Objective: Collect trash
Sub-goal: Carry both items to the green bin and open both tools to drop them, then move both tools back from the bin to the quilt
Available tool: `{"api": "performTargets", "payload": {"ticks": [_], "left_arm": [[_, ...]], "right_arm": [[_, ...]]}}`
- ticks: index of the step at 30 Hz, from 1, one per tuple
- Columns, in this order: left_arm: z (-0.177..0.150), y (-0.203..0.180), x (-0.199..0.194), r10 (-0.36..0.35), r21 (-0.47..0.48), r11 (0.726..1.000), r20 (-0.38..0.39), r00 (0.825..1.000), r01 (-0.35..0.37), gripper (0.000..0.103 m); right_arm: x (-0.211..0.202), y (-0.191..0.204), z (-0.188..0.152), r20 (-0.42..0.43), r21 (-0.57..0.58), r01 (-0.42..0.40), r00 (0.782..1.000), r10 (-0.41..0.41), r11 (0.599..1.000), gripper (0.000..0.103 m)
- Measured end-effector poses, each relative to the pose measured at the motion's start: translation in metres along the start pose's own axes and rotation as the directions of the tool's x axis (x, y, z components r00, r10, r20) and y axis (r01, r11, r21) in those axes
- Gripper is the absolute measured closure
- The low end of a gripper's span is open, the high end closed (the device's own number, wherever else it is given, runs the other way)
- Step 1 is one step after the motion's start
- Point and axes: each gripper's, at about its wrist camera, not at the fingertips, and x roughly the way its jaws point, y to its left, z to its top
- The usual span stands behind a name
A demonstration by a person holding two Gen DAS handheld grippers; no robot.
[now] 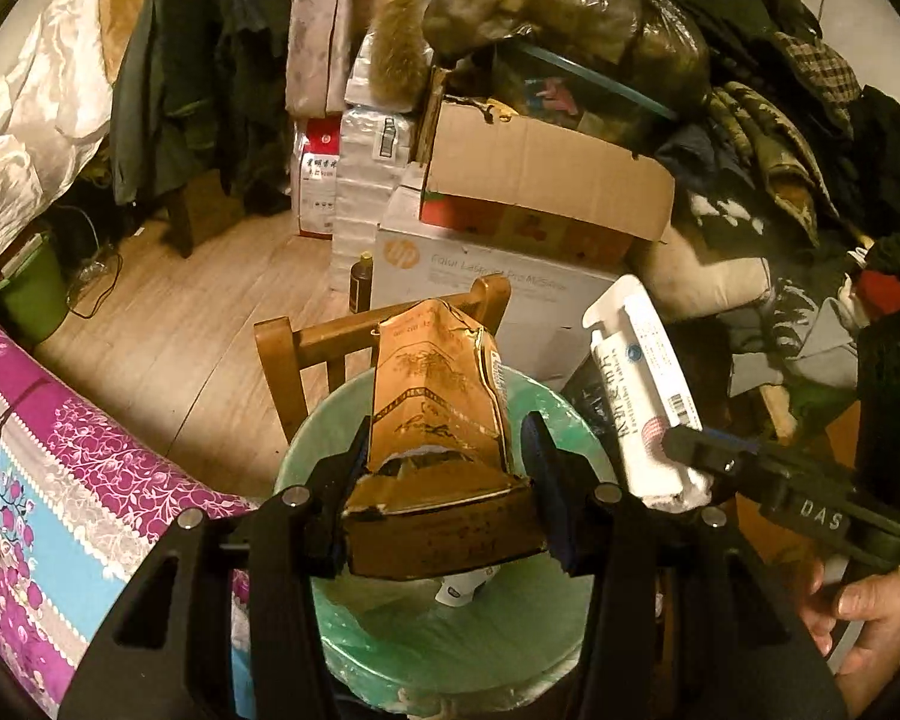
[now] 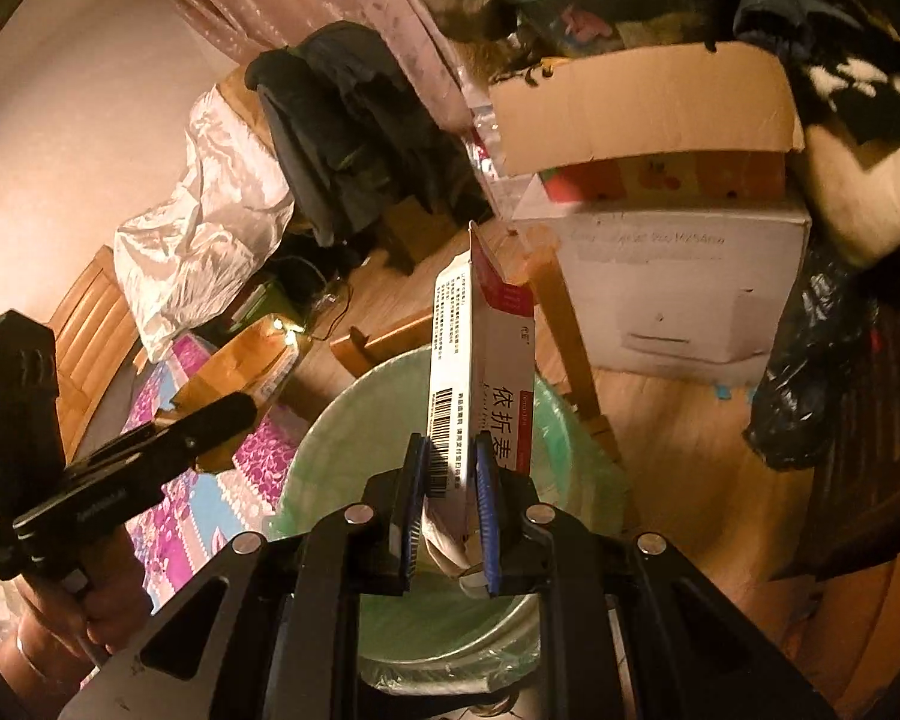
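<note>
My left gripper (image 1: pixel 444 462) is shut on a crumpled brown paper carton (image 1: pixel 438 414), held over the mouth of a bin lined with a pale green bag (image 1: pixel 450 630). A small white item lies inside the bin (image 1: pixel 465 588). My right gripper (image 2: pixel 450 468) is shut on a flat white and red medicine box (image 2: pixel 480 360) with a barcode, also above the green-lined bin (image 2: pixel 354 420). The left wrist view shows that box (image 1: pixel 642 396) at the right, in the right gripper (image 1: pixel 678 450). From the right wrist camera, the brown carton (image 2: pixel 240 372) and left gripper (image 2: pixel 222 414) appear at the left.
A wooden chair (image 1: pixel 306 348) stands just behind the bin. Behind it are a white printer box (image 1: pixel 450 276), an open cardboard box (image 1: pixel 540 180) and piles of clothes (image 1: pixel 780 150). A flowered bed cover (image 1: pixel 60 480) lies at the left. A black bag (image 2: pixel 810 372) sits on the wooden floor.
</note>
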Motion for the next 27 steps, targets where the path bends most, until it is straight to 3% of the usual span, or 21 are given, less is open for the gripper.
{"api": "performTargets", "payload": {"ticks": [2,3,4,15,18,20,22,25,27], "left_arm": [[0.001,0.002,0.005,-0.005,-0.014,1.000,-0.024,1.000,0.004,0.047],[0.002,0.006,0.008,0.006,-0.033,0.999,-0.040,0.999,-0.007,0.028],[0.002,0.009,0.008,0.019,-0.050,0.999,-0.032,0.999,-0.020,0.023],[-0.003,0.035,-0.015,0.060,-0.118,0.991,0.013,0.998,-0.058,0.023],[-0.007,0.038,-0.025,0.098,-0.121,0.988,0.036,0.995,-0.093,0.023],[-0.010,0.041,-0.037,0.160,-0.129,0.980,0.067,0.985,-0.151,0.023],[-0.014,0.047,-0.053,0.238,-0.149,0.964,0.111,0.965,-0.221,0.023],[-0.025,0.060,-0.079,0.388,-0.187,0.915,0.163,0.907,-0.358,0.020],[-0.038,0.071,-0.099,0.504,-0.214,0.859,0.192,0.842,-0.466,0.019]], "right_arm": [[0.006,0.005,-0.002,-0.021,-0.008,-0.036,0.999,0.036,0.999,0.083],[0.009,0.007,-0.002,-0.026,-0.003,-0.041,0.999,0.041,0.999,0.080],[0.012,0.006,-0.002,-0.030,0.007,-0.040,0.999,0.040,0.999,0.077],[0.010,0.015,0.001,-0.006,-0.001,-0.040,0.999,0.040,0.999,0.076],[0.009,0.026,0.001,0.012,-0.031,-0.037,0.999,0.037,0.999,0.076],[0.005,0.033,0.001,0.038,-0.048,-0.037,0.999,0.039,0.998,0.076],[-0.001,0.047,0.000,0.083,-0.084,-0.027,0.996,0.034,0.996,0.076],[-0.006,0.076,-0.005,0.154,-0.156,0.003,0.988,0.021,0.988,0.076],[-0.010,0.097,-0.009,0.198,-0.202,0.017,0.980,0.023,0.979,0.071]]}}
